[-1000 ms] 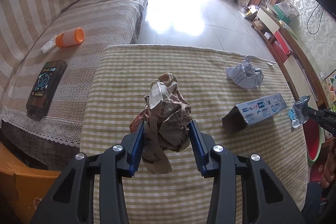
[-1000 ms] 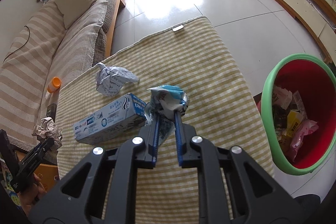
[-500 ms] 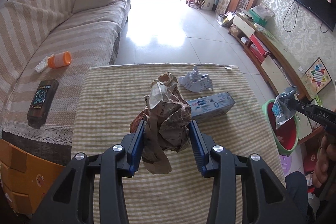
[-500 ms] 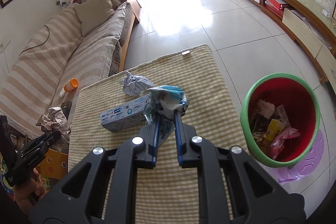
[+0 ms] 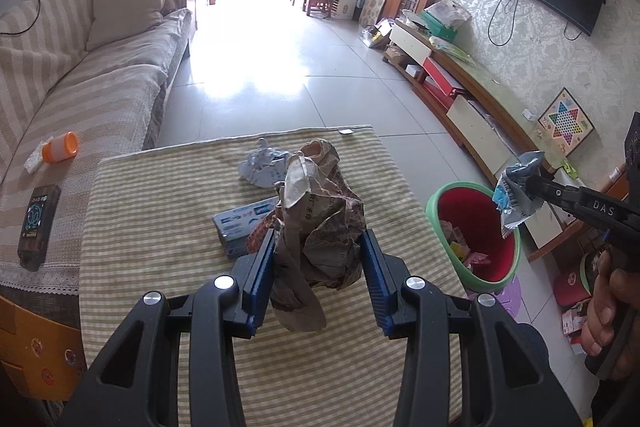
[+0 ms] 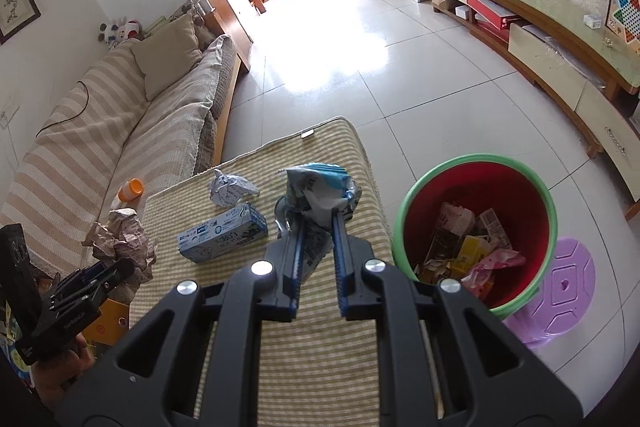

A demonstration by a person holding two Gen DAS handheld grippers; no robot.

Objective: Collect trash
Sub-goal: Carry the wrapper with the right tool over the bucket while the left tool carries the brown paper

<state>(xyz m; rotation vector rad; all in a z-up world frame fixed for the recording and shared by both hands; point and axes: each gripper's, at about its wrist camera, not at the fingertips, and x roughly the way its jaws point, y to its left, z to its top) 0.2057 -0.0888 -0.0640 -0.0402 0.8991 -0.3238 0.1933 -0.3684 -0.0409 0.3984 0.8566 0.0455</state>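
My left gripper (image 5: 318, 239) is shut on a crumpled brown paper wad (image 5: 320, 223), held above the striped table (image 5: 160, 227). In the right wrist view the same wad (image 6: 120, 239) shows at the left, in that gripper (image 6: 116, 269). My right gripper (image 6: 318, 219) is shut on a crumpled blue-and-white wrapper (image 6: 316, 187), above the table's right edge. In the left wrist view this wrapper (image 5: 516, 195) hangs over the bin (image 5: 472, 239). The red bin with a green rim (image 6: 476, 231) stands on the floor right of the table, holding several pieces of trash.
A blue toothpaste box (image 6: 222, 233) and a crumpled grey paper ball (image 6: 230, 187) lie on the table. A striped sofa (image 5: 80, 99) at left carries an orange-capped bottle (image 5: 60, 147) and a dark box (image 5: 38, 223). A purple stool (image 6: 560, 291) stands beside the bin.
Both grippers have risen and swung right with their loads still held. The bin has come fully into both views; the table items have shifted left and away.
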